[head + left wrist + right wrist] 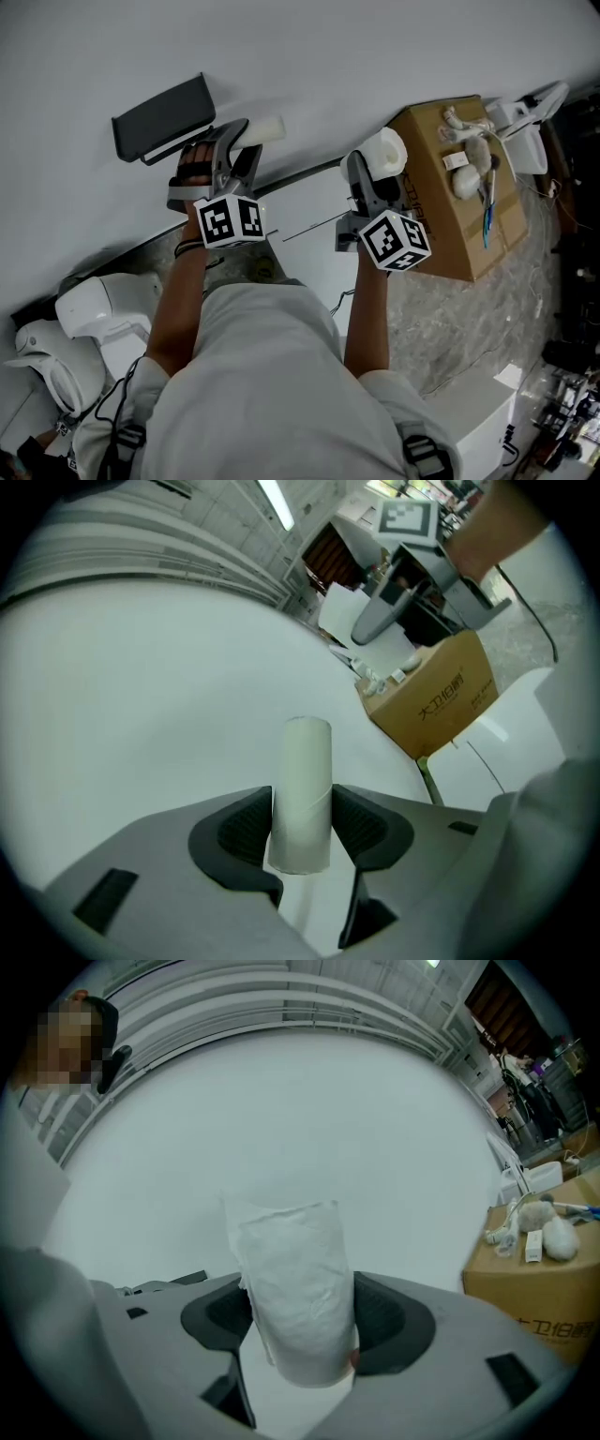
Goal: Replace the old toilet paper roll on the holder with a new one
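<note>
You are midway through the swap, as I read it: your left gripper (302,827) has its fingers pinching the bare cardboard tube (305,789) by its lower end, the rest of the tube sticking out past the fingertips toward the wall (356,47), while your right gripper (300,1321) has its fingers clamped on the new toilet paper roll (298,1302), gripped across its width with a loose torn edge of sheet showing at the top. In the head view the dark holder (166,117) sits on the wall up and to the left of your left gripper, near it but apart, and no paper shows on it, so the old roll looks to be off already. The next move calls for getting the spent tube out of the way, since your left gripper lies between the holder and the new roll, then carrying the right gripper across and lining the roll's hollow core up with the holder's bar; I cannot make out from here how that bar is built or which end is free, so check that before you push. Around you, the wall is plain white and bare, the floor (469,309) is speckled stone, a white toilet (94,314) stands at your lower left, and a cardboard box (459,197) with small white items on top stands at your right, close to the right gripper.
</note>
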A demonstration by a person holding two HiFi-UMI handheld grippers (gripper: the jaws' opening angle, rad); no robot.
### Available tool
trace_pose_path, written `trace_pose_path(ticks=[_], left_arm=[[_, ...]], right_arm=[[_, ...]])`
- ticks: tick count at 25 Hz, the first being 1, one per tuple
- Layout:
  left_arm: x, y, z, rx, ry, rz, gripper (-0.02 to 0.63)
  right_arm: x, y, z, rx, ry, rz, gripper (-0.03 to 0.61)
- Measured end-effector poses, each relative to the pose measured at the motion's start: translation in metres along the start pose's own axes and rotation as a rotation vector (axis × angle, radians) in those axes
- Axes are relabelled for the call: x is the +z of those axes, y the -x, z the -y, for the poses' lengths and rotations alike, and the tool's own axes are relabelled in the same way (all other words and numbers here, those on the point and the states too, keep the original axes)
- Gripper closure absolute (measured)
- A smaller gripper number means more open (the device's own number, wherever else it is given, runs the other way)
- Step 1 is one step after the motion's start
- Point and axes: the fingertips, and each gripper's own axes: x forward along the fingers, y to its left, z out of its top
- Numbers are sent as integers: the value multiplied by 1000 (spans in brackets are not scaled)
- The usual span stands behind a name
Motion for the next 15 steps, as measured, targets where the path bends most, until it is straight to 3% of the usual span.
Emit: trace_pose_path(ticks=[5,10,15], left_arm=[[6,28,-22,55,175,85,397],[-7,65,-61,191,319,143,399],[-32,98,-89,270,495,172,399]], right_arm=[[-2,0,-13,37,-60,14,267],[-4,-4,-27,110,-252,58,268],[-8,-19,-47,167,-295,46,268]])
